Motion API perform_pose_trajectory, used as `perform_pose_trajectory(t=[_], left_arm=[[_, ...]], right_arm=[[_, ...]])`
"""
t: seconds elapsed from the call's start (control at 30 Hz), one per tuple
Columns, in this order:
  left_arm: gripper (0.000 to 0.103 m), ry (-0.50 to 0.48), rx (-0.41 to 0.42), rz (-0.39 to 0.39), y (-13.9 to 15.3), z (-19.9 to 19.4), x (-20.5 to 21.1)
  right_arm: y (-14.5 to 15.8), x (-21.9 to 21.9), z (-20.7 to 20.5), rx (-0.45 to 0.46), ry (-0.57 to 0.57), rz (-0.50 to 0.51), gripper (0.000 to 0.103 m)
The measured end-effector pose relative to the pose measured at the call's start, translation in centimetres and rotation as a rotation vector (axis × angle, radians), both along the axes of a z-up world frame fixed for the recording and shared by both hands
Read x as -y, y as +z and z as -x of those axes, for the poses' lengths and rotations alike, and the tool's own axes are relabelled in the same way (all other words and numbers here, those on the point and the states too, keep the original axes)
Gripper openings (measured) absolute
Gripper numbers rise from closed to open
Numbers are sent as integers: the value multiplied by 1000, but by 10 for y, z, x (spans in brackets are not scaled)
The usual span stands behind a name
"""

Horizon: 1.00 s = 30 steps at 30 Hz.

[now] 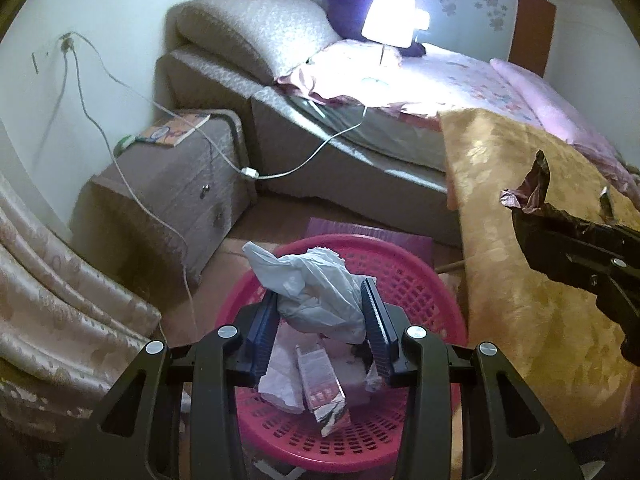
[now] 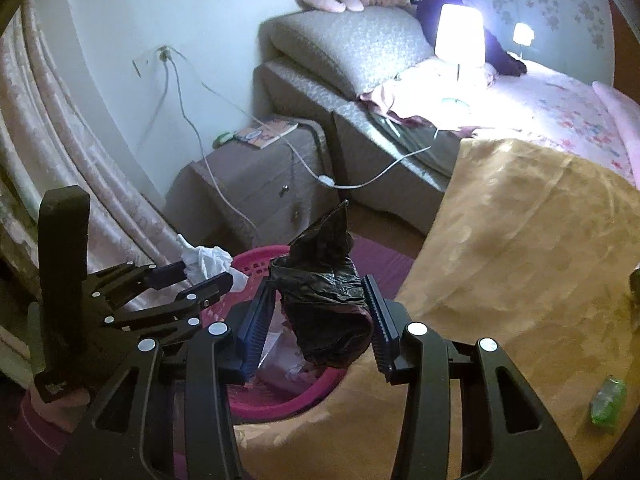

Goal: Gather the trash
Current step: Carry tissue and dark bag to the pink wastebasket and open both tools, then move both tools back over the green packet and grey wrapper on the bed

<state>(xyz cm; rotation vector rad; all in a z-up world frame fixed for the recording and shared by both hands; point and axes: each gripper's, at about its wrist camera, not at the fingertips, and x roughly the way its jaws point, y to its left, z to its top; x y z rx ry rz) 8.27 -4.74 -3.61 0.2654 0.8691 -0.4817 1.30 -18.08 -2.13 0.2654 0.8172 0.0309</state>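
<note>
The left gripper (image 1: 322, 328) is clamped on a crumpled white bag (image 1: 316, 284). The bag sits right between its two blue pads (image 1: 264, 328) and sticks up past their tips. It hangs over the pink basket (image 1: 400, 276), which stands on the floor next to the bed (image 1: 360, 152).

Inside the basket, under the white bag, lie more bits of trash: a shiny carton (image 1: 324, 396) and some white paper (image 1: 280, 380).

The right gripper (image 2: 320, 312) is clamped on a crumpled black bag (image 2: 324, 300). The black bag fills the gap between its pads (image 2: 256, 328) and pokes up in a point above them. In the right wrist view the black bag is above the near edge of the basket (image 2: 256, 264), where the basket meets a gold blanket (image 2: 520, 260). In the left wrist view the right gripper (image 1: 532, 220) is off to the right, over the gold blanket (image 1: 520, 300), with the black bag (image 1: 534, 188) at its tip. It is near the basket but not over the middle of it.

The left gripper (image 2: 208, 274) with the white bag (image 2: 208, 260) shows at the left of the right wrist view, by the far rim of the basket.

A small green thing (image 2: 608, 400) lies on the gold blanket, well apart from both grippers. I cannot tell what it is.

A lit lamp (image 1: 392, 20) stands on the bed.
</note>
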Motion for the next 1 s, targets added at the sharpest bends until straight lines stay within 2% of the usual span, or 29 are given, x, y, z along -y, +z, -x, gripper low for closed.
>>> perform_pose_trajectory(t=[0.3,0.57,0.73,0.83,0.87,1.0], left_arm=[[39,43,-32,-10,-9,-9,-8],[39,35,-66,-55,-25,-14,-5],[42,41,-84,-69,-30,-16,-7],[44,36,-88,-85,-32,-15,-6],[45,34,-88,-90,-33,-15,-5],[56,32,-87,-92,-33,-16,-5]], right_arm=[[2,-17,-26,-2,44,8,43],[-22,-18,-32,-64,43,-30,43],[-25,-17,-35,-75,43,-45,44],[-28,-20,-36,-85,51,-56,47],[-30,-21,-37,-91,51,-59,51],[-33,-22,-38,-99,51,-79,62]])
